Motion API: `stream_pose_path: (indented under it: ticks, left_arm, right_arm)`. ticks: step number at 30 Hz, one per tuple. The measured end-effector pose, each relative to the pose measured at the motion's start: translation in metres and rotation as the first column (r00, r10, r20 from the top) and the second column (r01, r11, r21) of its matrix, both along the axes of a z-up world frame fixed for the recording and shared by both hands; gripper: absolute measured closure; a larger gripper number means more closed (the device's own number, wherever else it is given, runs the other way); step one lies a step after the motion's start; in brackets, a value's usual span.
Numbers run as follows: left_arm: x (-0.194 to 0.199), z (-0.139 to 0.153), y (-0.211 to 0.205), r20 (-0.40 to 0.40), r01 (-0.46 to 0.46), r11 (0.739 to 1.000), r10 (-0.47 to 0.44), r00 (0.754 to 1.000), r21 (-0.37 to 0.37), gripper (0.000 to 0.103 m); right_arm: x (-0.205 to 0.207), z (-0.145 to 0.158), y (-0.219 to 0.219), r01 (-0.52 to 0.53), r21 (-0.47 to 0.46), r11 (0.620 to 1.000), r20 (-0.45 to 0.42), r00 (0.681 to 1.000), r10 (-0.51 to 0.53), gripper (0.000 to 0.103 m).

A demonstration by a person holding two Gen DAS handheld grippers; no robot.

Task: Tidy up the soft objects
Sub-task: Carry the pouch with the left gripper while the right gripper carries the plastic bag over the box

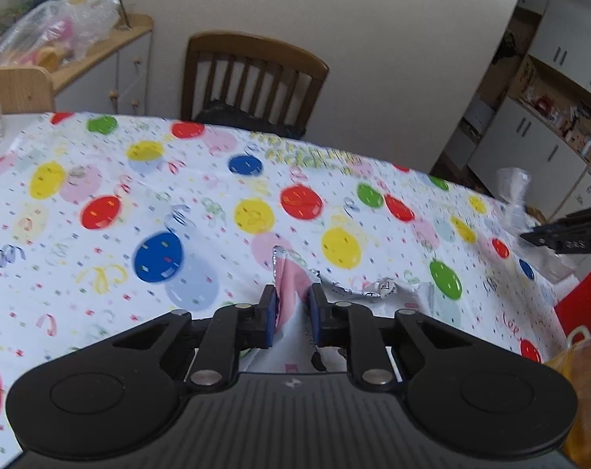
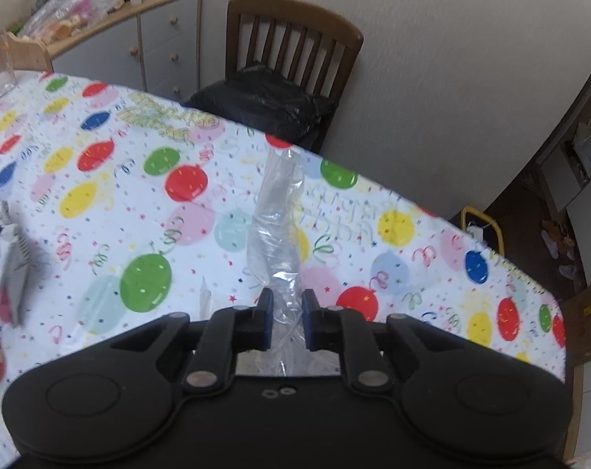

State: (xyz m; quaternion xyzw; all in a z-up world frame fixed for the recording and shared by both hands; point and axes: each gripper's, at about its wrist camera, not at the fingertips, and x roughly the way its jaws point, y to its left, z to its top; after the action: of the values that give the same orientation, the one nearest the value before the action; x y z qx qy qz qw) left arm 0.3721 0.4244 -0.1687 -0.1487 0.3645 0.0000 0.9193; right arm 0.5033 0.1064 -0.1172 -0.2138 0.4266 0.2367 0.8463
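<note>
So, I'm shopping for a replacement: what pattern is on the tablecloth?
Tablecloth: white with multicoloured balloons, streamers and confetti; clearest in the right wrist view.

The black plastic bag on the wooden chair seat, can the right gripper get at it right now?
Probably not: the right gripper is shut on a clear plastic bag, and the balloon-print table lies between it and the black plastic bag.

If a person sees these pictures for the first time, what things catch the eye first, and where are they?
The balloon-print tablecloth fills the table in bright colours. In front, the left hand-held gripper pinches a pink and white foil packet, and the right hand-held gripper pinches a clear plastic bag that stands up over the cloth. Behind the table, a black bag lies on a wooden chair.
</note>
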Motion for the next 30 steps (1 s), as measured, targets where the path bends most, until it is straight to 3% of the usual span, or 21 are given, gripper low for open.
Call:
stream_pose_path:
  ticks: [8, 20, 30]
  left_arm:
    - [-0.016, 0.018, 0.017, 0.021, -0.062, 0.998, 0.062, 0.998, 0.002, 0.093]
    - [-0.067, 0.044, 0.029, 0.059, -0.155, 0.988, 0.155, 0.986, -0.011, 0.095]
    - [-0.128, 0.073, 0.028, 0.100, -0.202, 0.979, 0.205, 0.974, -0.039, 0.095]
  right_arm:
    - [-0.019, 0.037, -0.014, 0.005, 0.052, 0.999, 0.023, 1.000, -0.006, 0.090]
    - [-0.086, 0.089, -0.055, 0.014, 0.164, 0.986, 0.045, 0.999, -0.022, 0.090]
    - [-0.147, 0.104, -0.096, 0.055, 0.213, 0.976, 0.026, 0.998, -0.062, 0.090]
